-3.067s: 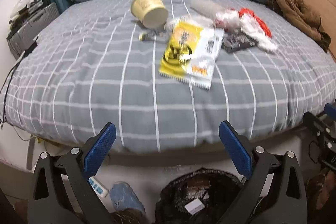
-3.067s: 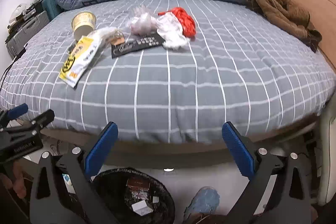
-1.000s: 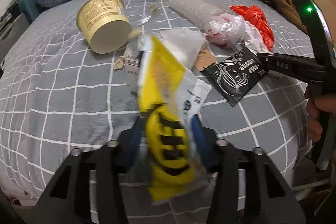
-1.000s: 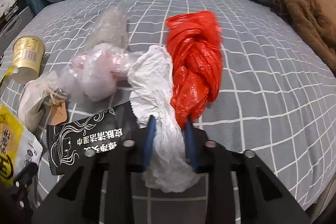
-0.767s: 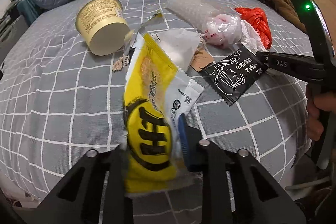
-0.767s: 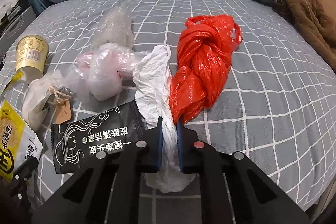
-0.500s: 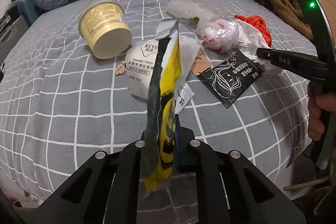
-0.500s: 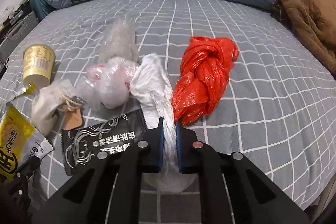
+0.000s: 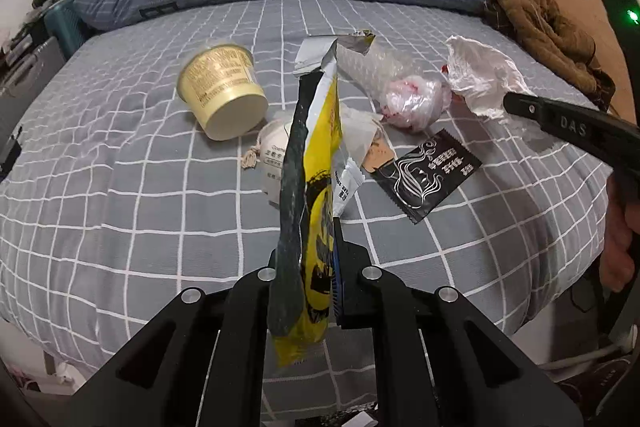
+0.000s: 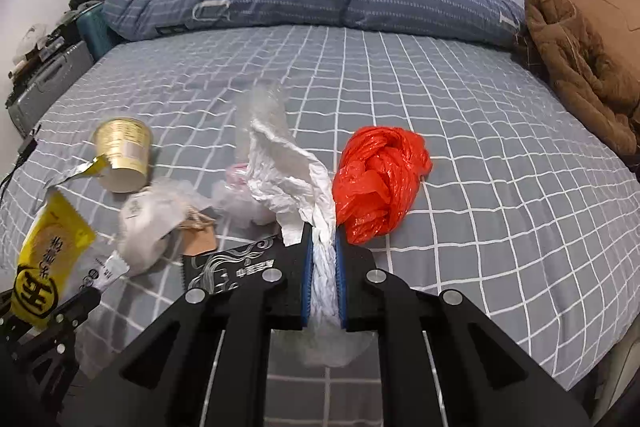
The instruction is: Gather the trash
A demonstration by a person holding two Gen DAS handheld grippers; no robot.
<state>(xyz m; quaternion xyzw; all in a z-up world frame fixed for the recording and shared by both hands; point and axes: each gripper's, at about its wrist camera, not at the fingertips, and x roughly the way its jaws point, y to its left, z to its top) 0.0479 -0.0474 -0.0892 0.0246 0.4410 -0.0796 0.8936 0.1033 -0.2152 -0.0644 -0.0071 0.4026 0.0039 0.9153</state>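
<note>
yellow snack bag (image 9: 316, 163), white bag (image 10: 296, 179) higher

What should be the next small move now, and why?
Probably lift both grippers up and back off the bed: the left gripper is shut on the yellow snack bag, the right gripper on the white plastic bag, both seemingly secure.

The left gripper (image 9: 316, 267) has its fingers (image 9: 337, 267) pinched tight on a yellow snack wrapper (image 9: 312, 163), holding it upright above the bed. The right gripper (image 10: 323, 267) is clamped on a white plastic bag (image 10: 288, 171), its blue-padded fingers (image 10: 306, 267) almost meeting. The person's right hand (image 9: 620, 227) grips that tool's handle, fingers curled around it.
</note>
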